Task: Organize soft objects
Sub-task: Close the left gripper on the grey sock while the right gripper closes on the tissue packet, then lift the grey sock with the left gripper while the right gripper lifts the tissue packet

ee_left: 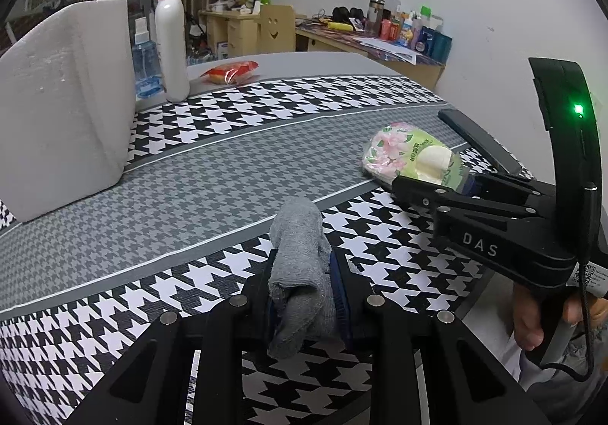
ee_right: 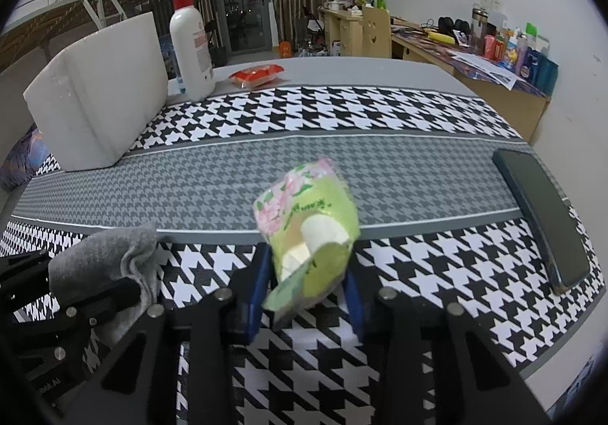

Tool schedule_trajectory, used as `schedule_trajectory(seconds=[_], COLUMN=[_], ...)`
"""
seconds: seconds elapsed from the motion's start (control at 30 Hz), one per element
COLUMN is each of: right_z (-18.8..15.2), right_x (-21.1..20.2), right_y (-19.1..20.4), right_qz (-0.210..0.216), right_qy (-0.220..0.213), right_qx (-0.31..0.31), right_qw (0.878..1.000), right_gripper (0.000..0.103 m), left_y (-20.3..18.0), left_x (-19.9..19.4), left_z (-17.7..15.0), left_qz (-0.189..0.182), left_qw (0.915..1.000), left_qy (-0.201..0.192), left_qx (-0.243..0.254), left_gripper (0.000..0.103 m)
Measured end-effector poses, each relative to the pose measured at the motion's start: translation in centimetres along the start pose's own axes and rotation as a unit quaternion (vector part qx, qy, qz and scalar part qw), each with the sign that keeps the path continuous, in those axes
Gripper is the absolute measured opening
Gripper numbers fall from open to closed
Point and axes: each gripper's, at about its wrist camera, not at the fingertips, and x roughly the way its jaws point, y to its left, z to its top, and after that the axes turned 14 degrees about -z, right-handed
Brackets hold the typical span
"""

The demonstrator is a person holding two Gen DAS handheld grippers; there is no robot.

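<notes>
A rolled grey cloth lies on the houndstooth tablecloth, and my left gripper is shut on its near end, blue pads pressing both sides. To its right lies a green tissue pack with pink flowers. My right gripper, held by a hand, reaches it from the right. In the right wrist view the tissue pack tilts up between the blue pads of my right gripper, which is shut on its near end. The grey cloth shows at the lower left there.
A white foam block stands at the left. Behind it are a white pump bottle and a blue spray bottle. A red packet lies at the back. A dark phone rests near the right table edge.
</notes>
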Motion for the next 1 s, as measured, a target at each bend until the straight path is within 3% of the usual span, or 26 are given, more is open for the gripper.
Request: schedule_trajectory(seconds=[1.0], right_z=[0.6], right_x=[-4.5], right_y=[0.1], right_qz=[0.012], right_qy=[-0.054], right_qx=[0.013], right_qw=[0.998], right_gripper=[0.036], left_y=[0.4], left_x=[-3.7], left_z=[0.0], left_qz=[0.017], left_qw=[0.9986], left_qy=[-0.050], left_qx=[-0.001], left_gripper=[0.025])
